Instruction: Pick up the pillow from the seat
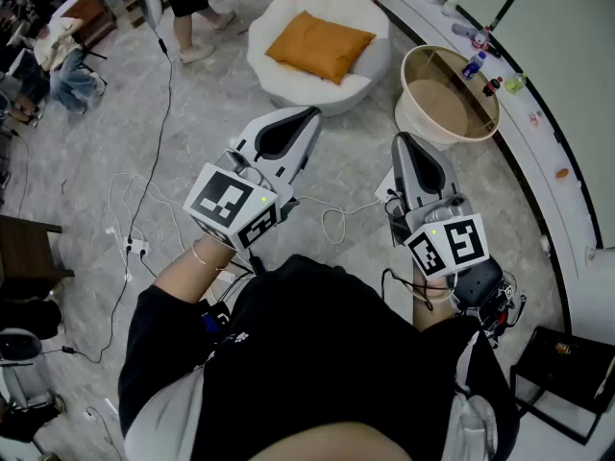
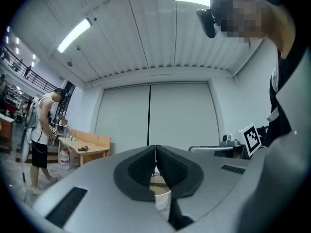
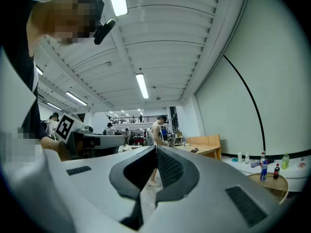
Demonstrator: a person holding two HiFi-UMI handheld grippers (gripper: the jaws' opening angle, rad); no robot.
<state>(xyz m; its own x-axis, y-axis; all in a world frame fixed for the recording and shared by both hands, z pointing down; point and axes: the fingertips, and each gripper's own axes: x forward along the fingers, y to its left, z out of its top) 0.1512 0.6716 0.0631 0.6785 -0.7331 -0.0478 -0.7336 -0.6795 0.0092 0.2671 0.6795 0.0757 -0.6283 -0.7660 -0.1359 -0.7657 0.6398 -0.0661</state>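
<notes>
An orange pillow (image 1: 319, 44) lies on a round white seat (image 1: 279, 77) at the top middle of the head view. My left gripper (image 1: 306, 115) is held level in the air, well short of the seat, its jaws shut with nothing between them. My right gripper (image 1: 402, 142) hangs beside it to the right, also shut and empty. In the left gripper view the left gripper (image 2: 156, 149) faces a pale wall with its pads together. In the right gripper view the right gripper (image 3: 156, 150) points at a hall with people. Neither gripper view shows the pillow.
A round glass-topped side table (image 1: 450, 92) stands right of the seat. White cables (image 1: 135, 219) trail over the grey floor at the left. A person (image 1: 187, 8) stands beyond the seat. A curved white ledge with bottles (image 1: 476, 56) runs along the right. A dark stand (image 1: 567, 373) sits at the lower right.
</notes>
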